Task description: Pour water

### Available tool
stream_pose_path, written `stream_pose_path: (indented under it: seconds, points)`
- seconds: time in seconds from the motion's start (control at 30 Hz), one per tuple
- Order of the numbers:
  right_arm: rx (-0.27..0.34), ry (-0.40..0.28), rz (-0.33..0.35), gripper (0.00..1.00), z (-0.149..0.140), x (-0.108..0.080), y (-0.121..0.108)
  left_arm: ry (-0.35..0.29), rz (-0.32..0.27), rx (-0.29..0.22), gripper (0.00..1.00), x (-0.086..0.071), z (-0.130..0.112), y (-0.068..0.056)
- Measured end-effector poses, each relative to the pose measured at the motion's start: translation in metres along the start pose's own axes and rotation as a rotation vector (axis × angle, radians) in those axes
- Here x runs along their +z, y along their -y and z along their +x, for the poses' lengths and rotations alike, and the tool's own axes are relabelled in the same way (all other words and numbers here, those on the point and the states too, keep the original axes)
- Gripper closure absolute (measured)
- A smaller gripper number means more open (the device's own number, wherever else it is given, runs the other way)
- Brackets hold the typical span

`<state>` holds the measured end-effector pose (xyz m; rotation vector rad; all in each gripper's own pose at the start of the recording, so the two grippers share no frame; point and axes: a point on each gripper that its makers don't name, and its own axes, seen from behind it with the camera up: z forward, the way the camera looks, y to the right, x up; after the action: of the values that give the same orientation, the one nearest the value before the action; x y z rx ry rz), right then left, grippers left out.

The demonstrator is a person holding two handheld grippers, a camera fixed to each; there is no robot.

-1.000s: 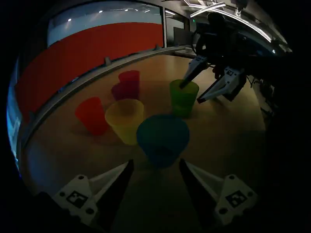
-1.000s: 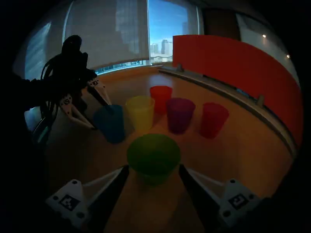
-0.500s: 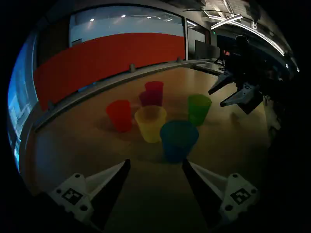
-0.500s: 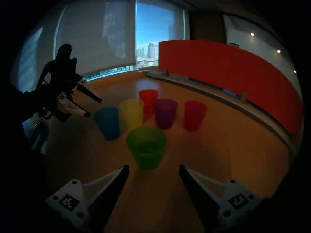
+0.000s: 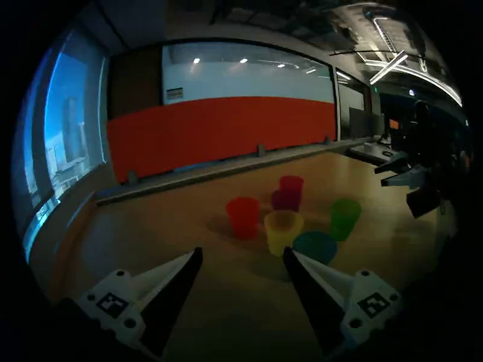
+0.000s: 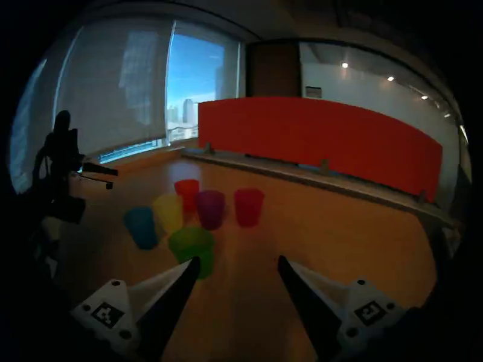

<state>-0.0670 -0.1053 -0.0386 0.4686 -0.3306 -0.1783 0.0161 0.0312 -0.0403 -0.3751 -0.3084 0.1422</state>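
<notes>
Six coloured plastic cups are standing upright in a tight cluster on a wooden surface (image 5: pixel 151 241) in a dim room. A blue cup (image 5: pixel 320 241) and a yellow cup (image 5: pixel 282 229) are sitting nearest the left gripper (image 5: pixel 241 253), a green cup (image 6: pixel 192 244) nearest the right gripper (image 6: pixel 237 260), with a purple cup (image 6: pixel 211 208) and two red cups (image 6: pixel 249 206) behind. Both grippers are hovering apart from the cluster, jaws spread wide and clasping nothing. No cup is being lifted or tipped, so pouring is, by my reading, either not begun or already over, and I cannot tell which. Low light is hiding any water level, a gripper finger is covering part of the blue cup, and the person (image 6: pixel 60 151) is appearing as a dark silhouette
</notes>
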Motion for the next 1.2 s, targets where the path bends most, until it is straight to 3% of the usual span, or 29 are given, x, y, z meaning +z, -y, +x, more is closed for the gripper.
stream_pose_path:
  seconds: [0.2, 0.3, 0.5, 0.8, 1.0, 1.2]
  points:
    - [0.013, -0.080, -0.140, 0.00, 0.015, -0.013, -0.024, -0.119, 0.116, -0.026, 0.01, -0.014, 0.032, 0.016]
    - [0.023, -0.120, -0.202, 0.00, 0.024, -0.018, -0.033, -0.165, 0.171, -0.016, 0.01, -0.022, 0.044, 0.022]
    - [0.031, -0.211, -0.278, 0.00, 0.044, -0.026, -0.040, -0.212, 0.266, 0.009, 0.01, -0.029, 0.054, 0.029]
    - [0.056, -0.325, -0.392, 0.01, 0.067, -0.041, -0.060, -0.274, 0.311, -0.103, 0.01, -0.030, 0.057, 0.035]
    - [0.071, -0.369, -0.435, 0.00, 0.075, -0.047, -0.066, -0.319, 0.357, -0.122, 0.01, -0.034, 0.064, 0.045]
    - [0.085, -0.388, -0.456, 0.00, 0.079, -0.049, -0.071, -0.354, 0.371, -0.115, 0.01, -0.034, 0.071, 0.039]
